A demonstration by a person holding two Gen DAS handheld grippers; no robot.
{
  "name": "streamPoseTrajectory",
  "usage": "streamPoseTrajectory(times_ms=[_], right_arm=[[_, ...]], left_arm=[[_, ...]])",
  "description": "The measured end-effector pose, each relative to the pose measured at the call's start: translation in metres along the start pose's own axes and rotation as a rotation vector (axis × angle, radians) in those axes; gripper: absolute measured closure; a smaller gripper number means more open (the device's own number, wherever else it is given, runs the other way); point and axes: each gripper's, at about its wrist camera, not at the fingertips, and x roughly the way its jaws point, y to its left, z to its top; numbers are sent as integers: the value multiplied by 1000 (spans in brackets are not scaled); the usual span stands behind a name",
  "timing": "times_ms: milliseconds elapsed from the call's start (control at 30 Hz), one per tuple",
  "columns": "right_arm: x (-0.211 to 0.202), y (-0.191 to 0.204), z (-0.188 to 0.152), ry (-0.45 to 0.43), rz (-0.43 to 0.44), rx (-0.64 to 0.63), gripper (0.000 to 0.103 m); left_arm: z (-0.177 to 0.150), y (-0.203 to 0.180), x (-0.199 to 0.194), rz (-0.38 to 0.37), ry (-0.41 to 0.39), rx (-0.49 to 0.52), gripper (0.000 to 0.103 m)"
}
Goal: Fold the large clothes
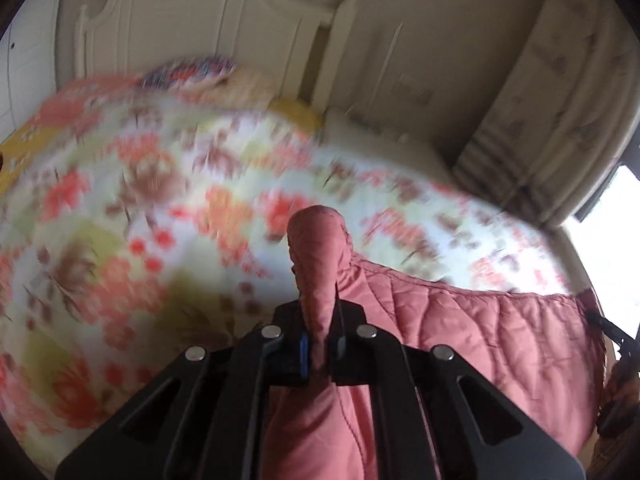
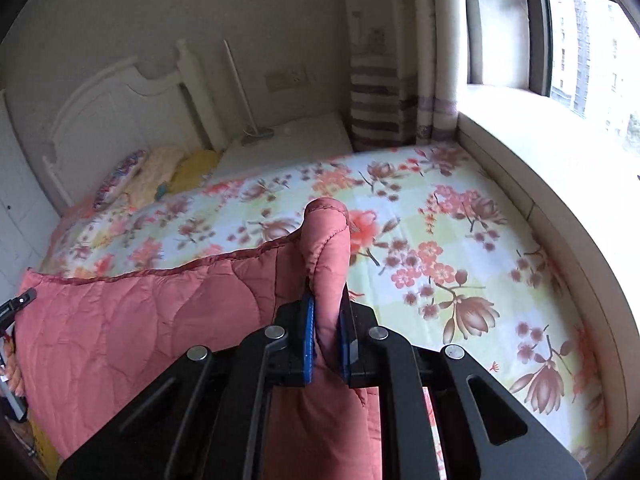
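Quilted pink blanket (image 2: 132,328) hangs pinched between both grippers' fingers (image 1: 306,350).

The left claw (image 1: 320,344) pinches a corner of the pink quilted cover (image 1: 480,340) above the blurred floral bed (image 1: 180,200).

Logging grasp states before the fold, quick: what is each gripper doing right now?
Left gripper: closed on a corner of the pink quilted cover.
Right gripper: closed on the cover's other corner.
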Motion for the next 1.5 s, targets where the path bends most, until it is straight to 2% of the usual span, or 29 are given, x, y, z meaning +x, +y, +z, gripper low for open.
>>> streamPoseTrajectory(times_ms=[33,67,100,167,233,300,367,467,533,567,600,667,733,800,833,867,900,967,1033,1133,1233,1300,1333,1367,1400,1500], right_arm=[[25,0,-11,42,-54,-16,90],[45,-1,-22,75,-72,-15,90],[52,-5,-27,75,-56,11,89],[47,-7,-24,56,-72,26,89],[49,-6,-23,64,-81,14,86],[50,-6,-23,65,-88,14,80],[51,-8,-23,63,-83,24,78],[52,-13,-24,72,-74,75,63],[52,-22,-23,77,-5,123,54],[52,-26,-21,86,47,146,45],[52,-33,-19,105,100,184,41],[39,-47,-9,106,134,254,40],[7,-51,4,17,91,272,39],[-30,-38,19,-73,121,240,38],[-48,-23,25,-108,155,205,33],[-64,-4,28,-139,184,151,24],[-77,15,30,-161,203,96,15],[-99,58,23,-206,229,-31,15],[-107,99,10,-218,246,-145,15],[-88,141,-15,-159,238,-260,15],[-44,164,-41,-63,171,-353,15],[-4,169,-63,12,122,-417,15],[15,169,-74,15,118,-449,12],[21,161,-78,-20,178,-421,11],[26,157,-76,-1,192,-390,11],[33,157,-75,23,185,-393,10]], left_arm=[[-8,3,20,35,28,4,91],[-17,7,36,49,53,-1,89],[-24,16,50,30,74,-52,86],[-23,24,46,19,47,-87,84],[-22,26,44,43,32,-93,76],[-24,29,44,50,27,-94,74],[-23,29,43,71,25,-100,65],[-25,27,44,82,42,-97,54],[-22,27,42,72,48,-103,29],[-21,28,39,47,46,-113,26],[-16,32,34,23,41,-137,25],[-6,38,15,69,-4,-174,23],[9,38,-29,108,-134,-195,17],[19,20,-70,93,-250,-170,11],[22,6,-88,75,-295,-134,7],[24,-11,-102,59,-330,-86,5],[23,-37,-116,50,-362,-6,2],[15,-78,-126,46,-384,129,2],[2,-115,-119,44,-354,233,2],[-19,-141,-79,49,-244,304,2],[-34,-137,-24,117,-138,308,2],[-51,-125,24,120,-12,309,2],[-56,-120,41,106,35,302,2],[-59,-114,47,86,37,277,2],[-57,-111,47,78,30,252,2],[-57,-111,52,86,45,258,2]])
